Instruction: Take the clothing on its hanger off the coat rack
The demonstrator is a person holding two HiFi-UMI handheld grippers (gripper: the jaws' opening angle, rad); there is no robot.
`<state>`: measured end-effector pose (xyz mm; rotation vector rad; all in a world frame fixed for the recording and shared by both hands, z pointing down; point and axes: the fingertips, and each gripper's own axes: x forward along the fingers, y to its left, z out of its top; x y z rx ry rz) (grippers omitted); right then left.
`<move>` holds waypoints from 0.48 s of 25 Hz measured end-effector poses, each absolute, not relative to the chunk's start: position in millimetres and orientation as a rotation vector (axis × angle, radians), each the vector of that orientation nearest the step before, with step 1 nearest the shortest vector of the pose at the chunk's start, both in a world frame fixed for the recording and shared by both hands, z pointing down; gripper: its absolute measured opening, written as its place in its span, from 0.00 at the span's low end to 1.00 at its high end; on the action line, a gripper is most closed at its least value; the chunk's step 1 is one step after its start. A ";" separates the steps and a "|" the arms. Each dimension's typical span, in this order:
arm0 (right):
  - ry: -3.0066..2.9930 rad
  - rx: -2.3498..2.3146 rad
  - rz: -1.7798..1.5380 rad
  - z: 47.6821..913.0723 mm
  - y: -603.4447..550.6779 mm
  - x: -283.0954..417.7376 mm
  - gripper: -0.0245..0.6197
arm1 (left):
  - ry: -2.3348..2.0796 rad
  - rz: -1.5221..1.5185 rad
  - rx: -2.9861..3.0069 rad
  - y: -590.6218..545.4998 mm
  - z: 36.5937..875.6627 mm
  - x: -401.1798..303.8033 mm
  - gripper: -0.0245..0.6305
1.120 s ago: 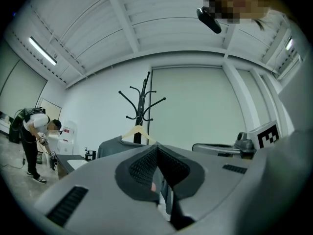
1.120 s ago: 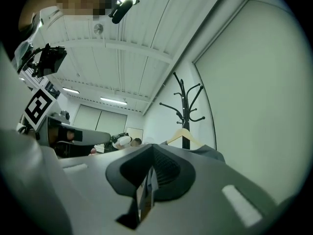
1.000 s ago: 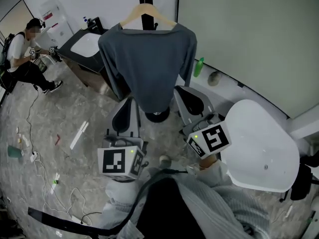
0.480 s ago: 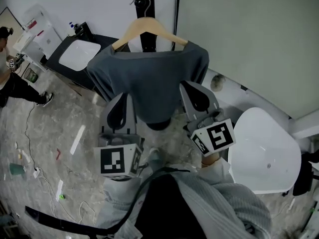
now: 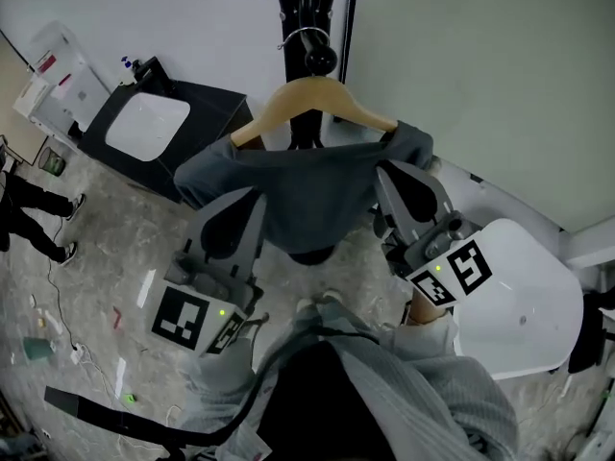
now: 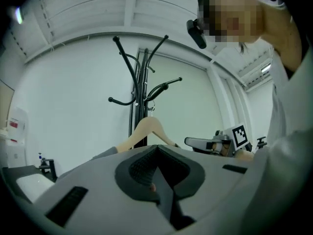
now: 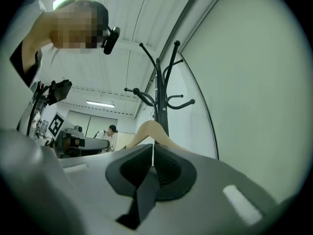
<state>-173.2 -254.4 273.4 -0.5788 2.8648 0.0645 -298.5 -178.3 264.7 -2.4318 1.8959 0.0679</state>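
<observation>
Nearest, the left gripper (image 5: 250,198) points up and away, its jaws pressed together with nothing between them. Its tip lies over the lower left edge of the grey garment (image 5: 307,185); I cannot tell whether they touch. To the right, the right gripper (image 5: 390,169) is also closed and empty, its tip just beside the garment's right shoulder. A white table (image 5: 519,305) stands near right of it. The garment hangs between the two grippers and slightly farther, draped on a wooden hanger (image 5: 312,99). The hanger's metal hook sits against the pole of the black coat rack (image 5: 306,8), which stands farthest, by the wall. A black cabinet (image 5: 207,104) stands far left.
</observation>
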 end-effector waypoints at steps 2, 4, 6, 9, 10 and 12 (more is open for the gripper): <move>2.874 -0.573 0.094 271.0 -262.6 -173.1 0.04 | 1.860 0.052 -2.430 -184.7 261.4 -299.5 0.04; 2.906 -0.543 0.129 267.6 -269.4 -174.1 0.05 | 1.886 0.080 -2.376 -188.6 251.9 -307.7 0.05; 2.947 -0.487 0.154 262.1 -274.1 -173.2 0.07 | 1.915 0.142 -2.326 -190.5 238.1 -318.3 0.05; 2.992 -0.402 0.162 250.6 -280.2 -169.4 0.09 | 1.897 0.130 -2.300 -195.0 222.1 -327.2 0.05; 3.006 -0.375 0.165 246.7 -282.7 -168.2 0.10 | 1.874 0.091 -2.304 -197.0 219.5 -327.6 0.07; 3.046 -0.317 0.189 240.5 -287.7 -167.7 0.15 | 1.804 -0.006 -2.337 -200.3 216.8 -326.0 0.21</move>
